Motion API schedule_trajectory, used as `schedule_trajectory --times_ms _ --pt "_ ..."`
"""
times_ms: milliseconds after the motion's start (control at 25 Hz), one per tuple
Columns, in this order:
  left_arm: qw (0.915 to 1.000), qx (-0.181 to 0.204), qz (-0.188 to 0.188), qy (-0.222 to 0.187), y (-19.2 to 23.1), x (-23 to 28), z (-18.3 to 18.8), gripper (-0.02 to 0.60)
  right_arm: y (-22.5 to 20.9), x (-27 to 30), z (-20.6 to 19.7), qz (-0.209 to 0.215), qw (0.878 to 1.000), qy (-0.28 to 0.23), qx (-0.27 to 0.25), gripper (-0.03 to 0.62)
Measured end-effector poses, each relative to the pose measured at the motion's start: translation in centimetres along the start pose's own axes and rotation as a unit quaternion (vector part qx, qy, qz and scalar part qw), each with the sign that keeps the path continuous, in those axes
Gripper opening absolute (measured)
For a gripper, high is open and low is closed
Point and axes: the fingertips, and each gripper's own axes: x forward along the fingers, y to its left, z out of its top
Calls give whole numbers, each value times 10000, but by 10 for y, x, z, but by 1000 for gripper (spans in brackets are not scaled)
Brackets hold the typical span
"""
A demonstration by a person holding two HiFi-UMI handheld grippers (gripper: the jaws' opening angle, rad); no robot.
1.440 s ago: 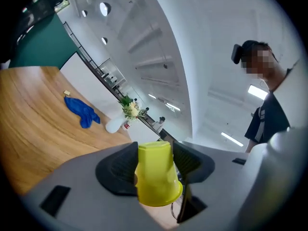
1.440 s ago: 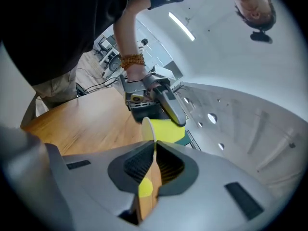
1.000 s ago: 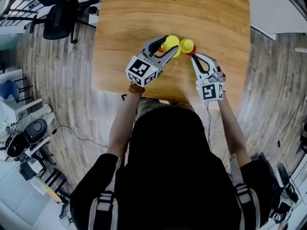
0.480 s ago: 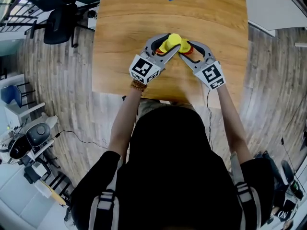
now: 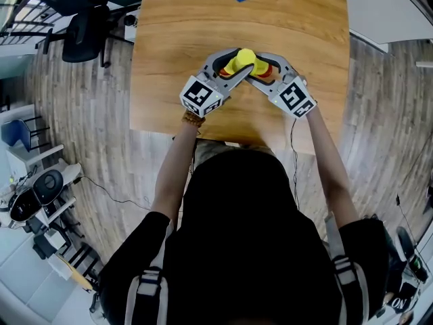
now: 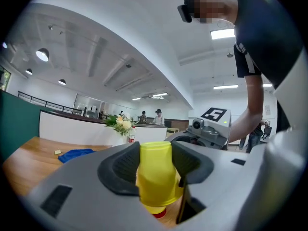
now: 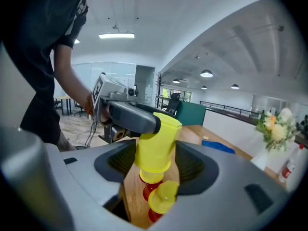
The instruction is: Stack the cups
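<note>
Grip on the stack rested with one tool only. The left gripper (image 6: 155,170) had its jaws closed on the inverted yellow cup (image 7: 156,143), pads pressing both sides, which kept the cup steady above the table (image 5: 183,39). A red cup (image 6: 159,214) showed just below those jaws.

The right gripper (image 7: 156,165) had its jaws opening. The same yellow cup stood between them with a gap at each pad, so they held nothing. This suggested that the left gripper served as the holder while the right one let go.

Below the right jaws sat a second yellow cup (image 7: 163,198) over red. Whether it was joined to the held stack could not be told.

No brand or writing was legible on the cups. The marker cube (image 5: 201,95) carried square black-and-white patterns, not text.
</note>
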Motion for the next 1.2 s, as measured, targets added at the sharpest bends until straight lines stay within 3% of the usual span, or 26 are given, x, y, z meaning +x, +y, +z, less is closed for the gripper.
schedule_trajectory --times_ms 160,280,640,1200 --pt "9993 -100 -342 -87 -7 -1 3 229 3 -1 -3 565 9974 -190 401 288" --pt "9987 -7 -496 -90 -11 2 3 229 2 -3 -4 793 9957 -212 424 275" --pt "9963 573 -411 500 -3 8 -20 230 -10 12 -25 532 9950 440 -726 272" --pt "9918 673 -207 1068 5 14 -53 230 -10 29 -55 591 9927 844 -625 273"
